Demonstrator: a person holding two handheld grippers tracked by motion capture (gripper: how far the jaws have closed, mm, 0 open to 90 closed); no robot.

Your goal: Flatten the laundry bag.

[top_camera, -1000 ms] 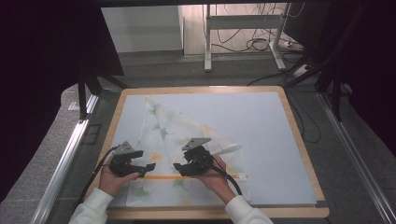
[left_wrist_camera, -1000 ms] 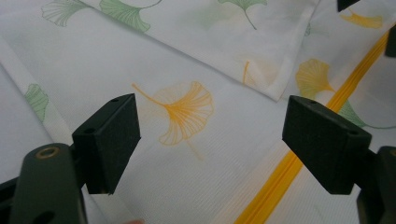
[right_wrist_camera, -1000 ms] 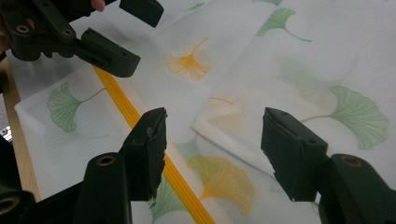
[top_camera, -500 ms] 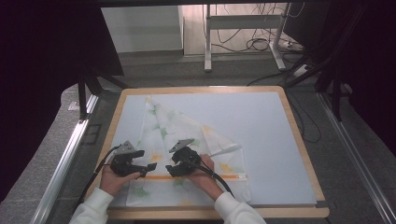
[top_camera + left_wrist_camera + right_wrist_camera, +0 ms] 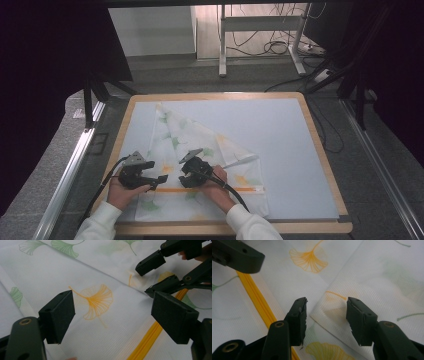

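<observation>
I hold my left gripper (image 5: 161, 178) and right gripper (image 5: 183, 181) low at lower left of the high view, both with jaws spread and empty, over the ginkgo-print cloth (image 5: 210, 150) on the bench (image 5: 320, 150). My right jaws straddle a folded corner (image 5: 322, 312), probably to pinch it. The bench's right half offers open room for spreading.

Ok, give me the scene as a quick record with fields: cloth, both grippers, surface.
cloth: white cloth printed with green and orange ginkgo leaves, partly folded, orange stripe near the front
fold corner: corner of the upper layer lies between the right gripper's jaws
left gripper: left gripper open, above an orange leaf
right gripper: right gripper open, nothing held
surface: pale blue mat on a wood-edged table
</observation>
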